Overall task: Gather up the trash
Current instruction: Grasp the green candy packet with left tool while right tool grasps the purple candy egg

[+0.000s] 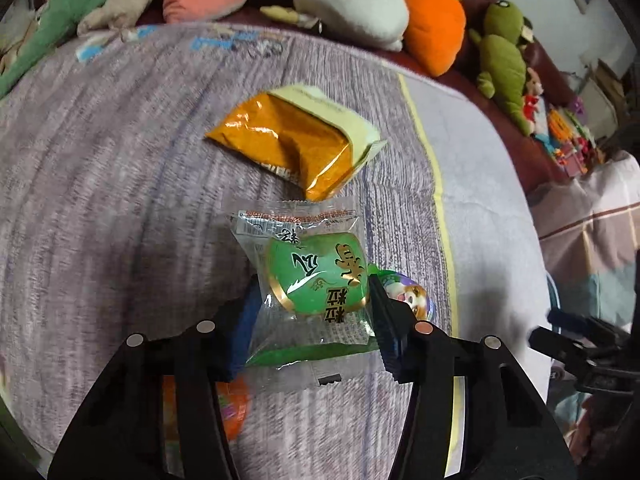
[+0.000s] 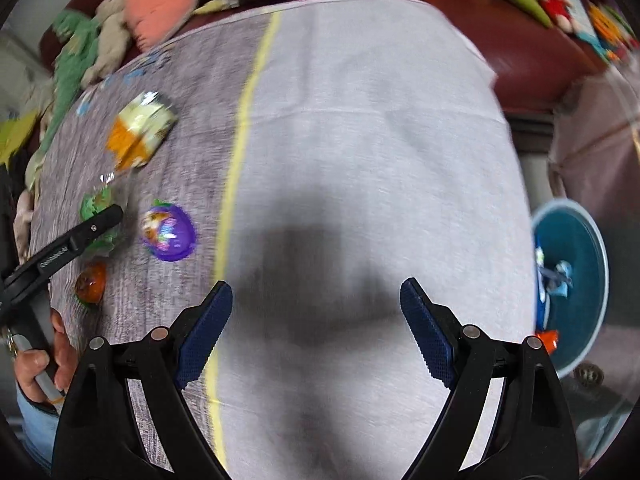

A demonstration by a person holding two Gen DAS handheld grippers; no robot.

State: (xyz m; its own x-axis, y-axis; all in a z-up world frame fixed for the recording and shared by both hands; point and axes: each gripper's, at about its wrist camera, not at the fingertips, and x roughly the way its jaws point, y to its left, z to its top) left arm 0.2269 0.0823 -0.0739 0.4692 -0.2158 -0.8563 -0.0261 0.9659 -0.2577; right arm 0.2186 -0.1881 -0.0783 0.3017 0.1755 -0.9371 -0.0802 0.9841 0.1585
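My left gripper [image 1: 312,316] has its two fingers squeezed on the green snack pack [image 1: 310,280], which sits between them just above the gray cloth [image 1: 100,200]. I think the pack is held, but its clear wrapper is slick and puffy, so it could slide out if I swing my hand fast. The fingers seem to pinch mostly the loose wrapper at the sides, so the green cake inside could tip and pull the pack free. The purple ball [image 2: 170,232] lies just beside my left finger, and an orange ball [image 2: 91,282] lies near it too, so I might bump one and make it roll off the cloth. The orange pack [image 1: 292,144] lies a bit farther up the cloth, still waiting. My right gripper [image 2: 316,328] has its fingers wide apart and holds nothing over the white side of the cloth. The blue bin [image 2: 576,280] is down past the right edge with some trash in it already. To reach it, my left hand must cross over near my right one, and they could knock together. If I let go too soon, the pack could land on the floor beside the bin.
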